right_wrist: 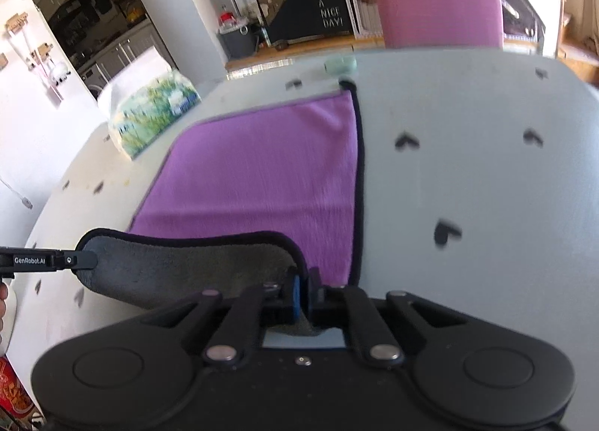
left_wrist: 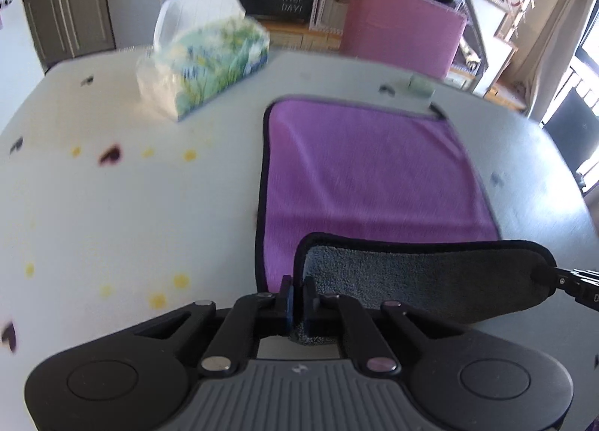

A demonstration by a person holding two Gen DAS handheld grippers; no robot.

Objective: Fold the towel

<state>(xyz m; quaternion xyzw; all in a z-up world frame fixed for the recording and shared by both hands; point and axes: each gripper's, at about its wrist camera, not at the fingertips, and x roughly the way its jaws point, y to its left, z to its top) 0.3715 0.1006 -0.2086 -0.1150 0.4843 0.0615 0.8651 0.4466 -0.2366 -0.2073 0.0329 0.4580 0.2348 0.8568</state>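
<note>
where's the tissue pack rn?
The tissue pack sits on the table, at its far left, left of the purple towel; the right wrist view shows it at mid-left, beyond the towel's far-left corner.

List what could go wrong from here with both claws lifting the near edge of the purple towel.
1. The left claw and right claw each pinch only a thin bit of the towel at a near corner; either corner could slip out mid-fold.
2. The lifted edge sags between them, so it may land skewed against the far edge.
3. The tissue pack sits near the towel's far left corner; a wide sweep might bump it.
</note>
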